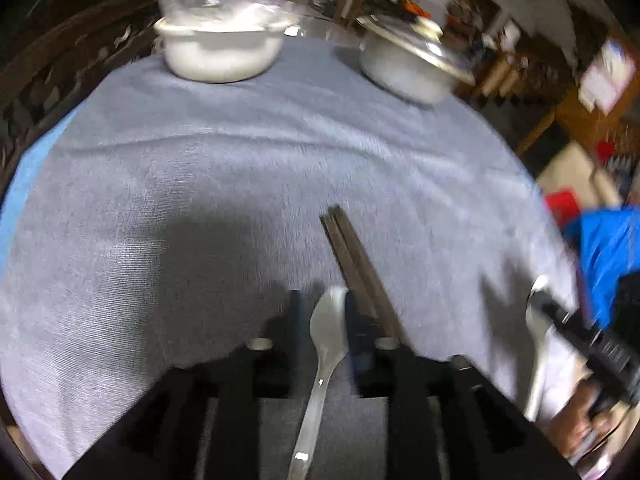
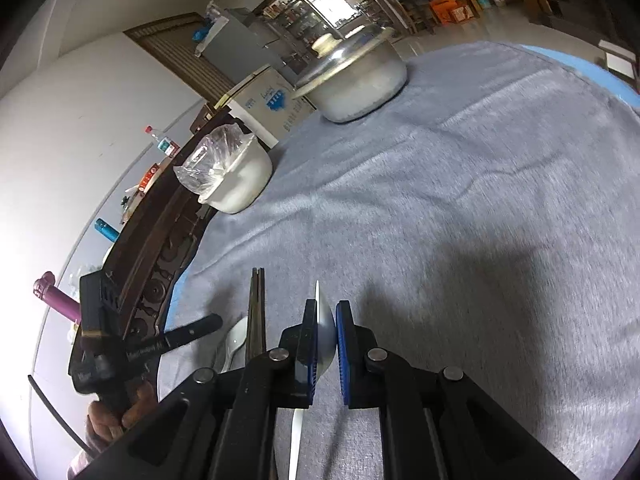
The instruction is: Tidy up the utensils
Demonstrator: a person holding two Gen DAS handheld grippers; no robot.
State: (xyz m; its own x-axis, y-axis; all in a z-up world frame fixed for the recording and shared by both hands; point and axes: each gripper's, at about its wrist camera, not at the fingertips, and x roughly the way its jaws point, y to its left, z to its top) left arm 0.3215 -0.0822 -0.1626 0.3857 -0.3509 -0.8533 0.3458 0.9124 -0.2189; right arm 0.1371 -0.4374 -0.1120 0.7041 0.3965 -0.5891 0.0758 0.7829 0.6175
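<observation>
A steel spoon (image 1: 326, 332) lies on the grey cloth (image 1: 240, 160) between the fingers of my left gripper (image 1: 323, 297), which stands open; the left finger is clear of the bowl and the right finger is close beside it. Dark chopsticks (image 1: 356, 256) lie just right of it, tips pointing away. My right gripper (image 2: 327, 304) is shut on a second spoon (image 2: 325, 332), held edge-on between its blue pads above the cloth. That spoon (image 1: 536, 320) and the right gripper (image 1: 560, 314) show at the right edge of the left wrist view. The chopsticks (image 2: 256, 312) and the first spoon (image 2: 236, 340) lie to the left.
At the far side stand a white pot (image 1: 220, 52) topped with a plastic-covered glass bowl and a metal pot (image 1: 408, 68) with a tilted lid. A dark carved wooden rail (image 2: 160, 264) borders the table. A hand (image 2: 108, 412) holds the left gripper (image 2: 196, 330).
</observation>
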